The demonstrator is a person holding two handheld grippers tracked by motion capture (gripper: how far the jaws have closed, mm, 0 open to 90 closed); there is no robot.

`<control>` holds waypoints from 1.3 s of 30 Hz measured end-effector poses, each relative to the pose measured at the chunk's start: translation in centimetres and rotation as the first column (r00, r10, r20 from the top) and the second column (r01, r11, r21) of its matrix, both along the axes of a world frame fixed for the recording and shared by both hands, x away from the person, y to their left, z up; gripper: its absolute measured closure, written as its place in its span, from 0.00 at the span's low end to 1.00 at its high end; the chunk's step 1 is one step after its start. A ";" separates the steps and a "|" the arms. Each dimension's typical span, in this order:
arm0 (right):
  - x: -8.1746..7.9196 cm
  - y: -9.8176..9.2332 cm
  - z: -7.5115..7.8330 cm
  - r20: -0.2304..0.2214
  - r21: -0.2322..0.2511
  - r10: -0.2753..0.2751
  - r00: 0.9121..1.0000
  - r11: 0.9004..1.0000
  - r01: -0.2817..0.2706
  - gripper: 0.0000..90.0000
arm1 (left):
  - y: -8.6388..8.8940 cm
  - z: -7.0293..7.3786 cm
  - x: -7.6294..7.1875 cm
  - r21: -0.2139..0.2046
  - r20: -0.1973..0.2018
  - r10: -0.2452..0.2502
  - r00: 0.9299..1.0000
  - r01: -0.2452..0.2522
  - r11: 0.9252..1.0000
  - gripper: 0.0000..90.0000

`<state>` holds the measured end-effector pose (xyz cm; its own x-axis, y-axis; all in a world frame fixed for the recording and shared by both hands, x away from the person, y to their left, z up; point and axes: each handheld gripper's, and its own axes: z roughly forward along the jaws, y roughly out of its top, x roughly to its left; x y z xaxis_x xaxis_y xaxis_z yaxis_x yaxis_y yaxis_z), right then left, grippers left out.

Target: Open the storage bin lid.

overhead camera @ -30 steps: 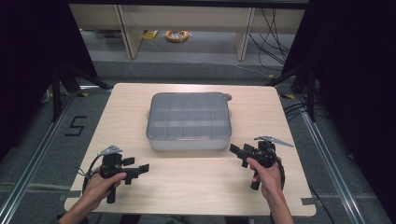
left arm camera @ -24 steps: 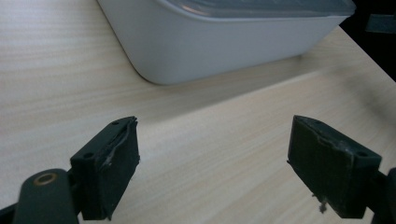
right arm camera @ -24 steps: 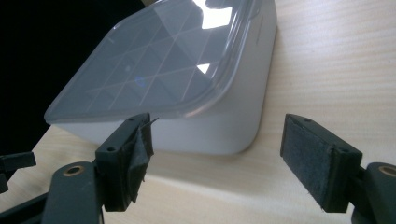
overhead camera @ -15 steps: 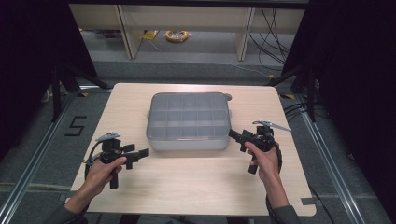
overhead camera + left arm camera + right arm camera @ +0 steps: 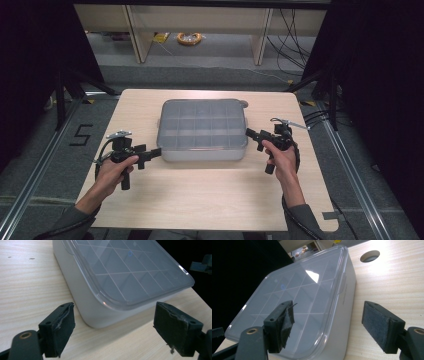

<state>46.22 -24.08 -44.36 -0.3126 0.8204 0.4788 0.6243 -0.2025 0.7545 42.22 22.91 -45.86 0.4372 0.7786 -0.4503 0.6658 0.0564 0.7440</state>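
Both hands forward, each holding a tool.
Left tool (image 5: 152,154) in left hand (image 5: 112,170), jaws spread, pointing right; right tool (image 5: 251,133) in right hand (image 5: 281,154), jaws spread, pointing left.

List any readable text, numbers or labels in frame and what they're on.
"5": dark numeral marked on the floor, left of the table.
Compartment box: no readable label or brand on its lid or sides in either gripper view.
Nothing else legible.
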 end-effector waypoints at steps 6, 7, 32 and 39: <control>0.8 0.4 0.4 -0.024 0.032 -0.008 1.000 0.999 0.009 0.30 | -0.7 0.5 1.2 -0.004 0.002 0.007 1.000 -0.007 1.000 0.18; 1.2 0.2 0.3 0.007 0.007 0.000 1.000 1.000 -0.001 0.30 | -0.8 0.6 1.4 -0.005 0.007 0.017 1.000 -0.017 1.000 0.18; 5.5 1.3 -1.9 -0.047 0.030 0.016 0.999 0.999 -0.014 0.36 | -1.1 -0.1 9.8 -0.026 -0.078 0.084 0.993 -0.086 0.996 0.23; 5.8 2.1 -2.2 -0.072 0.049 0.005 0.997 0.999 -0.002 0.38 | -0.9 -0.3 10.5 -0.043 -0.081 0.092 0.992 -0.096 0.994 0.28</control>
<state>52.03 -21.99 -46.61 -0.2783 0.7943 0.5401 0.6777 -0.2361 0.6964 52.70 21.99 -46.16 0.3245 0.7917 -0.5176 0.7123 0.1555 0.6844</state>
